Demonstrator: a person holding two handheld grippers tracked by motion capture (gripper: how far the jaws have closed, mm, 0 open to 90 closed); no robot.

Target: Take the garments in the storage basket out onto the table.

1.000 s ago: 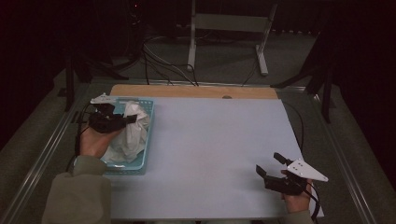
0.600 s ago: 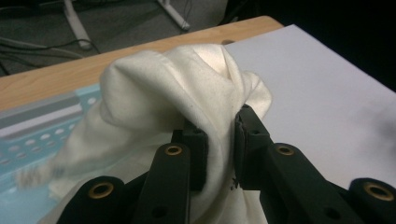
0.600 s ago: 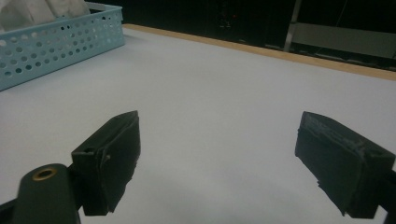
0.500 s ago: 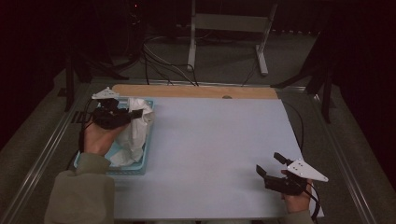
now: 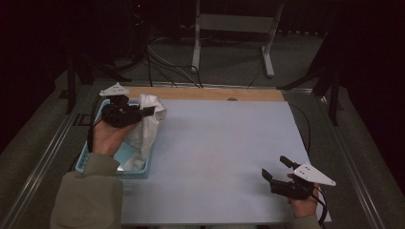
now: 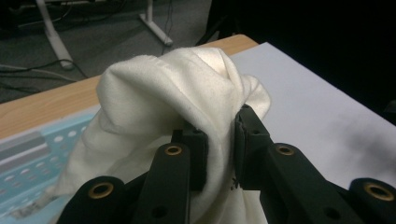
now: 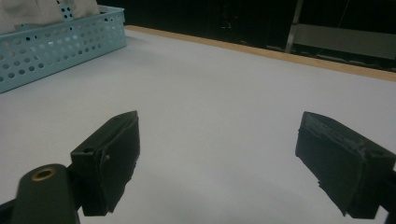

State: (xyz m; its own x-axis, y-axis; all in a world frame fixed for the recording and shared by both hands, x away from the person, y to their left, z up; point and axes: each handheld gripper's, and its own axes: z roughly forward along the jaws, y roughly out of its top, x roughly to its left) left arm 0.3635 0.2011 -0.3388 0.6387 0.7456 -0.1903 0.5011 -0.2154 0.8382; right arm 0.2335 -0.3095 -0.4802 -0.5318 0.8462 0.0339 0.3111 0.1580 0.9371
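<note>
A white cloth (image 5: 145, 125) hangs out of a light blue perforated basket (image 5: 90, 151) at the table's left side. My left gripper (image 5: 152, 110) is shut on a fold of the cloth (image 6: 168, 98) and holds it lifted above the basket, the rest draping down into it. In the left gripper view the jaws pinch the fabric between them. My right gripper (image 5: 275, 168) rests low near the table's front right corner, open, with nothing between its jaws. The right gripper view shows the wide gap of the right gripper (image 7: 219, 158) over bare table.
The white table top (image 5: 224, 143) has a wooden strip (image 5: 215, 94) along its far edge. Cables and a white metal stand (image 5: 229, 28) sit on the floor behind. The basket (image 7: 51, 42) lies far left of my right gripper.
My left gripper has risen and moved toward the far edge of the basket, pulling the cloth up with it. The right gripper has stayed still.
</note>
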